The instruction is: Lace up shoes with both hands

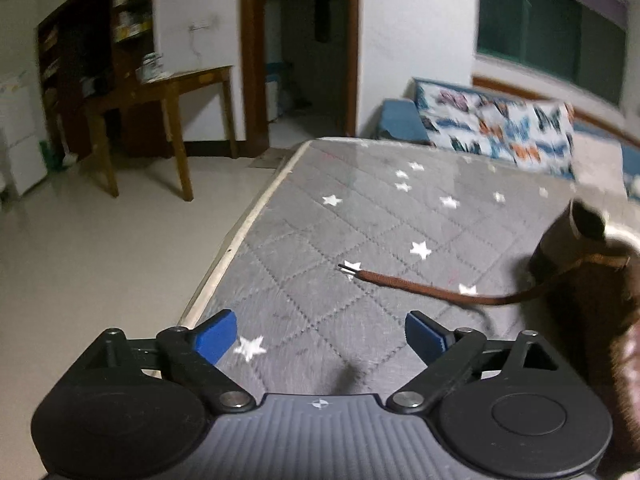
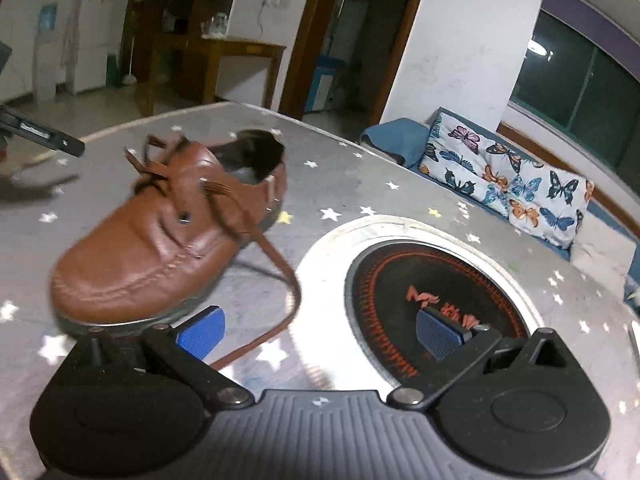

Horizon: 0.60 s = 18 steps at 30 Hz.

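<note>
Both of my grippers are released, nothing between the pads. Left gripper (image 1: 320, 336) hangs over the grey starred counter (image 1: 360, 220) near its edge; one brown lace (image 1: 420, 286) lies flat ahead of it, tip free, running right to the shoe (image 1: 580, 256). In the right wrist view, the brown leather shoe (image 2: 160, 240) sits on the counter left of the right gripper (image 2: 320, 332). Second lace (image 2: 280, 264) trails down from the eyelets, loops past the left finger. Round black burner (image 2: 432, 300) set into the counter ahead.

Butterfly cushion (image 2: 516, 188), wooden desk (image 1: 176, 84)
</note>
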Each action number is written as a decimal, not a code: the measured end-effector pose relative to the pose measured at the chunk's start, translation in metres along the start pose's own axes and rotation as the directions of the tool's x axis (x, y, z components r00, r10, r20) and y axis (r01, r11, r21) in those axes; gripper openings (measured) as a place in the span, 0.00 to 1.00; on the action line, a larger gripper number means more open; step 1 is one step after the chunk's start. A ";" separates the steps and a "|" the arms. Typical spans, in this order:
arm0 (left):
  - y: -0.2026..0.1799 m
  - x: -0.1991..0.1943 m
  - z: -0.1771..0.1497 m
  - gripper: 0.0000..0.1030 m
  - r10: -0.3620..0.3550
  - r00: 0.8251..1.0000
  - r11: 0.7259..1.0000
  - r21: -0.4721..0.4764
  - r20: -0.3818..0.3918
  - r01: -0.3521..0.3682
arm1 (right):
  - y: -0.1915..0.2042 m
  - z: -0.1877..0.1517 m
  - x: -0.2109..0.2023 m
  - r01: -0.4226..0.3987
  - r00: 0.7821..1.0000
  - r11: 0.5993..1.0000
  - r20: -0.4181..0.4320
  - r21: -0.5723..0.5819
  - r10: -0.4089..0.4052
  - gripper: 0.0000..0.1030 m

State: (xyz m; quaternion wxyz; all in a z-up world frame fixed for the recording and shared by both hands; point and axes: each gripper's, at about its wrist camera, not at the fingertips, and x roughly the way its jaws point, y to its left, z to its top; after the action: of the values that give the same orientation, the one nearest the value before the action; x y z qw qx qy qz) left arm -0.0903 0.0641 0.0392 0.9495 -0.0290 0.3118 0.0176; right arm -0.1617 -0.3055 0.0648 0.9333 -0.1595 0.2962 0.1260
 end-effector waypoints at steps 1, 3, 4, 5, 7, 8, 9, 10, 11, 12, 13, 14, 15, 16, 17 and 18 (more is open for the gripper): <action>0.000 -0.007 -0.002 0.98 -0.011 1.000 1.000 -0.028 0.016 0.011 | 0.003 -0.002 -0.007 -0.017 1.000 1.000 0.013 0.020 0.016 1.00; -0.002 -0.020 -0.005 1.00 -0.017 0.999 0.998 -0.057 0.042 0.019 | 0.008 -0.006 -0.016 -0.023 0.999 0.999 0.034 0.048 0.022 1.00; -0.003 -0.026 -0.007 1.00 -0.018 0.998 0.997 -0.068 0.055 0.022 | 0.011 -0.009 -0.018 -0.021 0.999 0.998 0.044 0.061 0.019 1.00; -0.004 -0.031 -0.009 1.00 -0.019 0.998 0.997 -0.076 0.060 0.023 | 0.014 -0.011 -0.020 -0.022 0.999 0.997 0.046 0.077 0.019 1.00; -0.007 -0.038 -0.014 1.00 -0.019 0.998 0.996 -0.087 0.056 0.024 | 0.020 -0.016 -0.021 -0.026 0.999 0.993 0.044 0.111 0.022 1.00; -0.010 -0.041 -0.016 1.00 -0.023 0.998 0.996 -0.090 0.051 0.028 | 0.023 -0.018 -0.022 -0.028 0.999 0.991 0.042 0.128 0.023 1.00; -0.013 -0.042 -0.019 1.00 -0.033 0.999 0.995 -0.088 0.043 0.037 | 0.025 -0.020 -0.022 -0.028 0.999 0.989 0.038 0.142 0.023 1.00; -0.016 -0.044 -0.022 1.00 -0.038 0.999 0.996 -0.083 0.038 0.042 | 0.027 -0.021 -0.021 -0.027 0.999 0.987 0.033 0.156 0.022 1.00; -0.019 -0.045 -0.025 1.00 -0.037 0.999 0.996 -0.078 0.033 0.039 | 0.028 -0.022 -0.021 -0.026 0.999 0.985 0.027 0.170 0.022 1.00; -0.023 -0.047 -0.028 1.00 -0.038 0.999 0.997 -0.071 0.025 0.040 | 0.030 -0.022 -0.020 -0.031 0.999 0.982 0.024 0.184 0.027 1.00; -0.027 -0.047 -0.032 1.00 -0.046 0.999 0.997 -0.062 0.016 0.047 | 0.031 -0.023 -0.020 -0.038 0.999 0.979 0.022 0.199 0.034 1.00; -0.030 -0.048 -0.035 1.00 -0.050 0.999 0.997 -0.055 0.006 0.050 | 0.032 -0.023 -0.020 -0.041 0.999 0.978 0.019 0.206 0.038 1.00; -0.034 -0.047 -0.038 1.00 -0.051 0.999 0.997 -0.052 -0.004 0.051 | 0.036 -0.023 -0.018 -0.040 0.999 0.978 0.010 0.207 0.039 1.00; -0.038 -0.047 -0.041 1.00 -0.055 0.998 0.997 -0.050 -0.015 0.054 | 0.040 -0.022 -0.017 -0.038 0.999 0.978 0.001 0.207 0.039 1.00; -0.041 -0.046 -0.044 1.00 -0.059 0.998 0.997 -0.050 -0.026 0.057 | 0.042 -0.022 -0.016 -0.039 0.999 0.977 -0.006 0.208 0.041 1.00; -0.044 -0.045 -0.046 1.00 -0.063 0.997 0.997 -0.053 -0.034 0.061 | 0.046 -0.022 -0.013 -0.041 0.999 0.976 -0.012 0.212 0.045 1.00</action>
State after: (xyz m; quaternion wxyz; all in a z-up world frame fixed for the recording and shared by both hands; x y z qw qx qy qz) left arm -0.1515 0.0169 0.0311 0.9428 -0.0634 0.3273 -0.0045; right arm -0.1987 -0.2733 0.0458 0.9395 -0.0540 0.3189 0.1126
